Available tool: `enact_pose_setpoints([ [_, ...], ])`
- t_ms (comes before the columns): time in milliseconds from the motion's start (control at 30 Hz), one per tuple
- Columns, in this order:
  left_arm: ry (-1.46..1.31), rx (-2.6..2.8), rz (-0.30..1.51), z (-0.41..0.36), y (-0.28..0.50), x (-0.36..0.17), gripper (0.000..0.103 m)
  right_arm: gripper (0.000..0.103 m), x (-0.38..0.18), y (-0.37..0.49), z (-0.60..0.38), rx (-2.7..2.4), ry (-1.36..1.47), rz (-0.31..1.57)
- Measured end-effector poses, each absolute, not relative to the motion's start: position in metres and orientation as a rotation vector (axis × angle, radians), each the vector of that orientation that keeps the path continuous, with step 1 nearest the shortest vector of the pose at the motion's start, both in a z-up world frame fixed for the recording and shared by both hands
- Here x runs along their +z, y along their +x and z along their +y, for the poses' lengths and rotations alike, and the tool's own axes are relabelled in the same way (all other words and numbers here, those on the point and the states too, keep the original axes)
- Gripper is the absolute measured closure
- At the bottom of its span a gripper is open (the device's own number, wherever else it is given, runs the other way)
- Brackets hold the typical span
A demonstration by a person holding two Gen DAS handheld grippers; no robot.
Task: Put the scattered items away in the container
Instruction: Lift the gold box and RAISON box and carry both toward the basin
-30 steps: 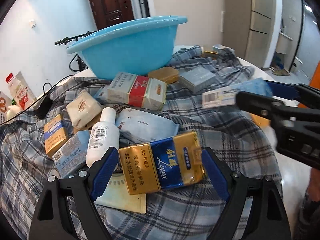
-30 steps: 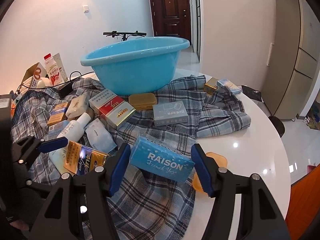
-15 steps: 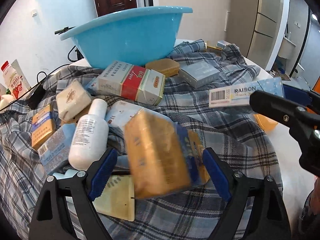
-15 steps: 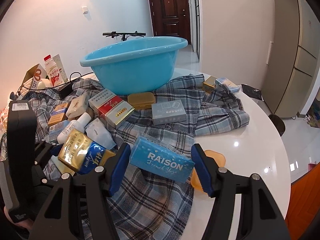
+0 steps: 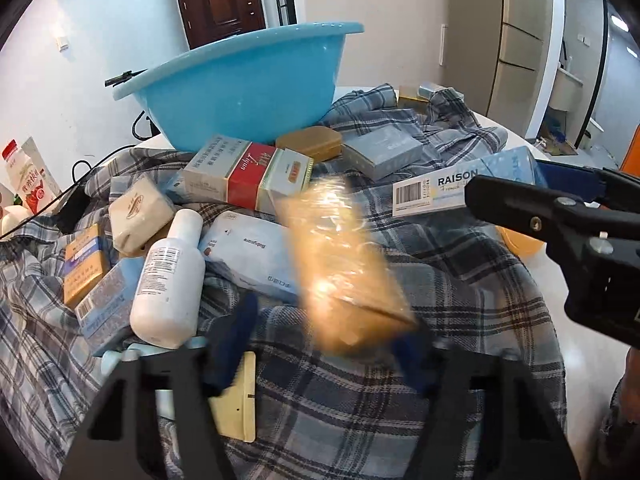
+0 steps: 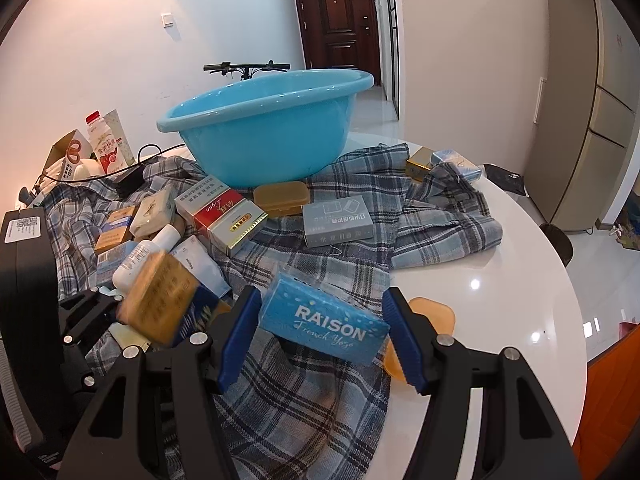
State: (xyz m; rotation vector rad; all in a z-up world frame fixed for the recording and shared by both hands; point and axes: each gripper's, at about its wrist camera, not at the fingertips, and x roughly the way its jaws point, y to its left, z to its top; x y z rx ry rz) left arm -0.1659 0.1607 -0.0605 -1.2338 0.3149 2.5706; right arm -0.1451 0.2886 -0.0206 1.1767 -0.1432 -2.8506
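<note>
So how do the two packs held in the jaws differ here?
The gold pack in the left gripper is motion-blurred and tipped up on end; the blue RAISON box in the right gripper is sharp and lies nearly level. The gold pack is shiny, film-wrapped; the RAISON box is matte card with white lettering. Both are gripped, lifted off the plaid cloth, not yet in the blue basin.

A home, by the look. Dark wooden entrance door (image 6: 338,20), bicycle handlebars (image 6: 246,68) against the wall, tall cabinets (image 6: 596,92).
</note>
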Motion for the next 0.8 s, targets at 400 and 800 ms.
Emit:
enact_pose_setpoints([
  [400,-1.22,2.567,0.258,0.152,-0.156,-0.047,0.076,0.041,-0.021,-0.145,0.287,-2.851,1.187,-0.151],
  [800,-1.162,2.601,0.207,0.138,-0.148,-0.021,0.083,0.043,-0.002,-0.141,0.28,-2.885,1.126,-0.128],
])
